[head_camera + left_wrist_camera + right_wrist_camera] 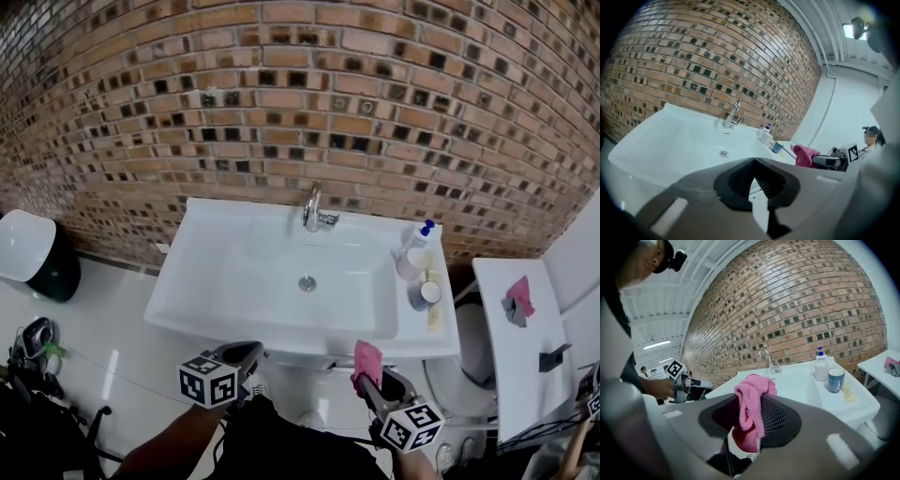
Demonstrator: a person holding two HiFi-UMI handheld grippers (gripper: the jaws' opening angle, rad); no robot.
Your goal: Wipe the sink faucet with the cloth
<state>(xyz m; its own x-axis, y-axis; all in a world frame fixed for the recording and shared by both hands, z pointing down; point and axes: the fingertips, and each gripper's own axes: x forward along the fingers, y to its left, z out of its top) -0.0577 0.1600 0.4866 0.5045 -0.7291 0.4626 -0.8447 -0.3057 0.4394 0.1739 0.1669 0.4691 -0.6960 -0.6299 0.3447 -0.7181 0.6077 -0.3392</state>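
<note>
A chrome faucet (pixel 312 208) stands at the back rim of the white sink (pixel 234 234), against the brick wall; it also shows as the faucet (pixel 731 114) and the faucet (pixel 766 359) in the gripper views. My right gripper (pixel 367 367) is shut on a pink cloth (pixel 367 361), held in front of the sink's near edge. The pink cloth (pixel 751 408) hangs bunched between the jaws of my right gripper (pixel 749 425). My left gripper (pixel 251 351) is below the sink's front edge, shut with nothing in it; my left gripper (pixel 754 177) shows its pads meeting.
A soap pump bottle (pixel 413 253), a blue cup (pixel 423 294) and a small tube (pixel 433 309) stand on the sink's right ledge. A white side table (pixel 514 347) at the right holds another pink cloth (pixel 519 297). A toilet (pixel 459 380) sits between. A white bin (pixel 26 248) is at left.
</note>
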